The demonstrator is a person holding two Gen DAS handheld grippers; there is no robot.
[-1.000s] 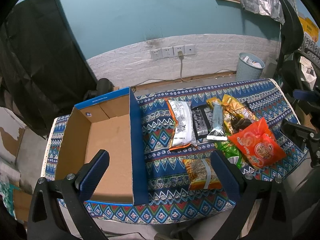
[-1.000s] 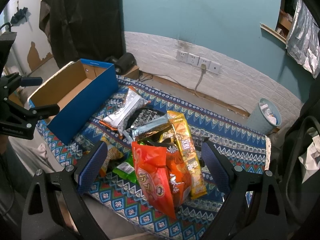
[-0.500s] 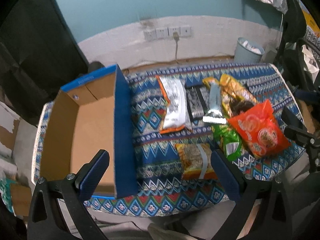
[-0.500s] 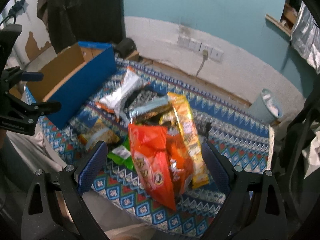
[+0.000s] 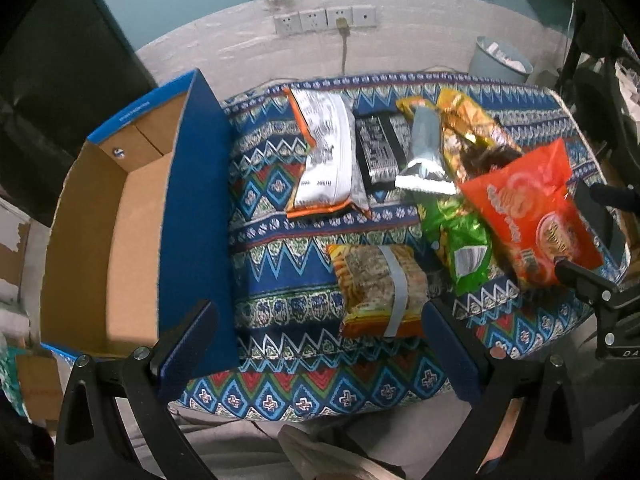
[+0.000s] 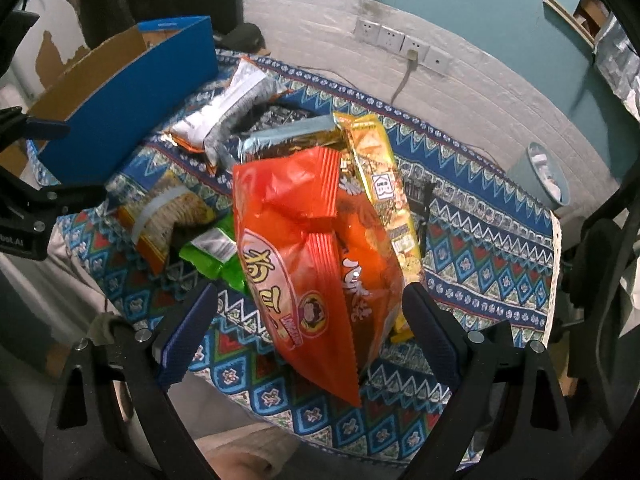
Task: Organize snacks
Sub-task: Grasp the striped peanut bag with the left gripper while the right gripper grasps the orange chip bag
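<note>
An open blue cardboard box [image 5: 120,220] stands empty on the left of the patterned table. Several snack packs lie to its right: a taped noodle pack [image 5: 378,290], a white-and-orange bag [image 5: 326,156], a black pack [image 5: 378,152], a silver bar [image 5: 426,158], a green bag [image 5: 460,240], a yellow pack [image 6: 384,184] and a big orange bag [image 5: 528,208]. My left gripper [image 5: 316,350] is open, above the table's front edge, just short of the noodle pack. My right gripper [image 6: 310,328] is open, its fingers either side of the orange bag [image 6: 312,248].
The patterned cloth [image 5: 280,240] covers the table. A grey waste bin [image 5: 500,60] stands behind the table at the right. Wall sockets [image 5: 324,20] with a cable sit on the white brick wall. A black chair [image 5: 600,60] is at the far right.
Both grippers have moved forward and down toward the table. The noodle pack and the orange bag now sit closer between the fingers. Both stay open.
</note>
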